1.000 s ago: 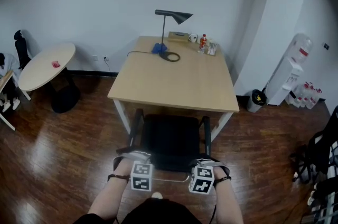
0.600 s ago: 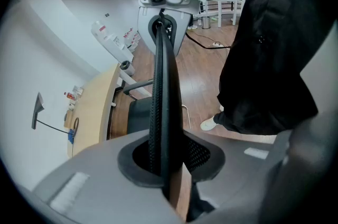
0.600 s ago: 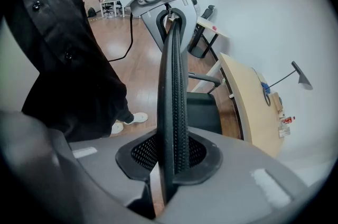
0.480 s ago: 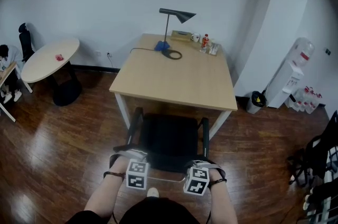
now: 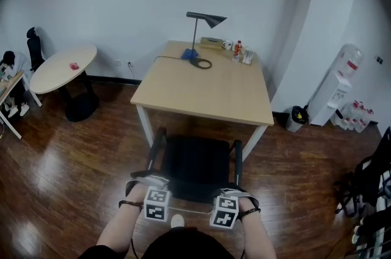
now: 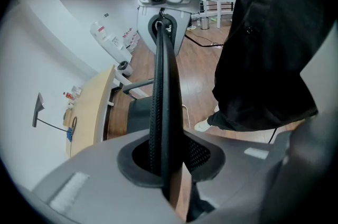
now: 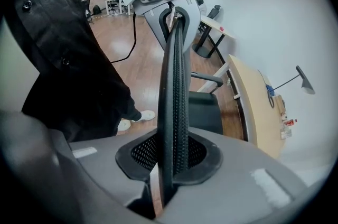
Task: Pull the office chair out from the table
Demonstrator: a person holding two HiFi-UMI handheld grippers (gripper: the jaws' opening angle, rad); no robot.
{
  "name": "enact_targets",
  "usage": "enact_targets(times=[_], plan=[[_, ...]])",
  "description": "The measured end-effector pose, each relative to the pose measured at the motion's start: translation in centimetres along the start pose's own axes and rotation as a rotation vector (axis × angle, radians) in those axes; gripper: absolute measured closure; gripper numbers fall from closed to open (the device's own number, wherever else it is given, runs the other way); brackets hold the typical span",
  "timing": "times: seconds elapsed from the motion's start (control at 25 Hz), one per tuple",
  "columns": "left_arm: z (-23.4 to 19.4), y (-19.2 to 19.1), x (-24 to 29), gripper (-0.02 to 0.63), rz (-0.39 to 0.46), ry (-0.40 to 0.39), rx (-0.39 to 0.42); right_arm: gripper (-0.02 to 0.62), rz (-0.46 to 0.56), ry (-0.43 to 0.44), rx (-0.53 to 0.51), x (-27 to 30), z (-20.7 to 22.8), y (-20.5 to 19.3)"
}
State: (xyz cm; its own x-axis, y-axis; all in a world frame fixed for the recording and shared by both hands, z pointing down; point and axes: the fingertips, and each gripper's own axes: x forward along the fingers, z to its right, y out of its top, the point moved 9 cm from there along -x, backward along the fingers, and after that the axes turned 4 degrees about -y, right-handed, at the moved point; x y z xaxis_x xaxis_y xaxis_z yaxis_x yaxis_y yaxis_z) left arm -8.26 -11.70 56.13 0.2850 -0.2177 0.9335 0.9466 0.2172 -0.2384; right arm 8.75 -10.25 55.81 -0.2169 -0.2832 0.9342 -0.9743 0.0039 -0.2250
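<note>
In the head view a black office chair (image 5: 195,161) stands in front of the wooden table (image 5: 204,90), its seat just outside the table's near edge. Both grippers hold the top edge of its backrest, the left gripper (image 5: 157,204) at the left end and the right gripper (image 5: 224,212) at the right end. The black mesh backrest edge (image 6: 161,85) runs between the jaws of the left gripper (image 6: 163,165), which are shut on it. The right gripper (image 7: 169,165) is shut on the same backrest edge (image 7: 174,96). Each gripper view shows the other gripper at the far end.
A black desk lamp (image 5: 204,19), a cup and bottles stand at the table's far end. A round white table (image 5: 63,68) stands at the left; a bin (image 5: 296,114) and a water dispenser (image 5: 335,90) at the right. Dark furniture (image 5: 372,184) is at the right edge.
Both grippers and the chair have moved back toward the person, away from the table. The gap between the table's near edge and the seat has grown.
</note>
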Motion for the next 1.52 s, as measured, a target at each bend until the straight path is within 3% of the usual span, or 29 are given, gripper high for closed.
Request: enact_targets(times=[0.72, 1.52], plan=[[5.0, 1.0, -1.1, 0.529, 0.001, -0.008, -0.007, 0.52, -0.009, 0.008, -0.029, -1.4, -5.2, 0.3], [8.3, 1.7, -2.3, 0.529, 0.005, -0.022, -0.004, 0.512, -0.025, 0.018, 0.029, -2.6, -8.5, 0.6]])
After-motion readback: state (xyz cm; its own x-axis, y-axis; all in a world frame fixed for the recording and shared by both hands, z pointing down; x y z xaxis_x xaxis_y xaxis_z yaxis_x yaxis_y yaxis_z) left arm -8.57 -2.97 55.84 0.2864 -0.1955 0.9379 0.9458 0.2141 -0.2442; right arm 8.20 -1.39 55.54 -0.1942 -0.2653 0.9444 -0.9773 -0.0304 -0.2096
